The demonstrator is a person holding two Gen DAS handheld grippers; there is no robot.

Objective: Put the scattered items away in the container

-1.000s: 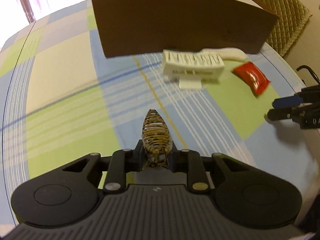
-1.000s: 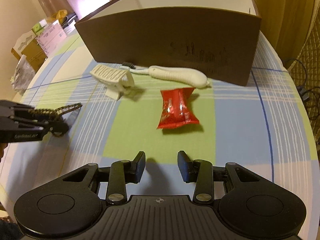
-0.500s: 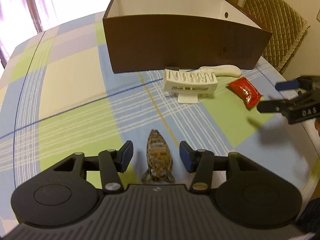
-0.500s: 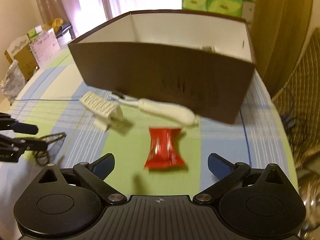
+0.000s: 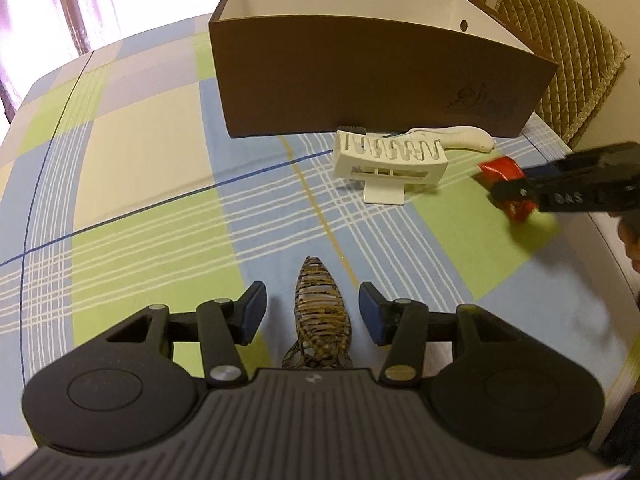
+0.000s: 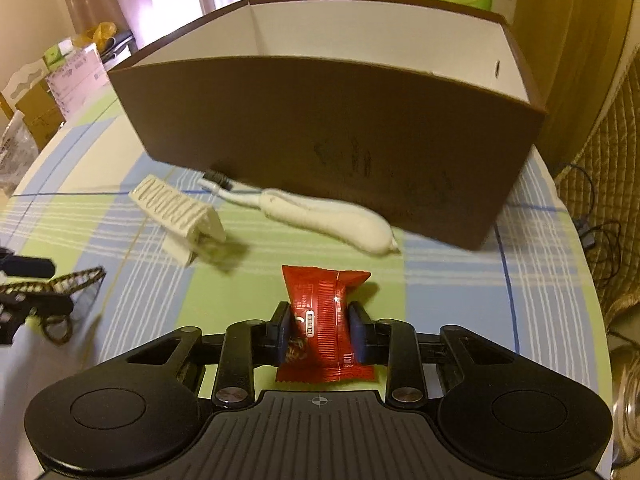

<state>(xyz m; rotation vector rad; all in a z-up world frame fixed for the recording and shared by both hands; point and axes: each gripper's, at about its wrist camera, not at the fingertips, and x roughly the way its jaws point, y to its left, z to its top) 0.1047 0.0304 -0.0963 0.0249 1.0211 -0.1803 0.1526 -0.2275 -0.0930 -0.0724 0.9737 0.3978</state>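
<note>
While the red snack packet [image 6: 326,320] is being squeezed between the two fingers of the right claw [image 6: 320,330], it is being kept low over the checked surface [image 6: 452,292], just in front of the big brown box [image 6: 332,128]. The left claw [image 5: 312,312] is being held wide apart, with the striped brown clip [image 5: 320,312] lying loose between its fingers and not being touched by them. A white comb stand [image 6: 180,208] and a white brush [image 6: 328,220] are waiting near the box wall. To do this step well, the packet should be gripped around its middle, lifted high over the tall wall, and let go only when it is right above the white inside. The packet is thin and slippery, so a slow, steady lift is likely best.
</note>
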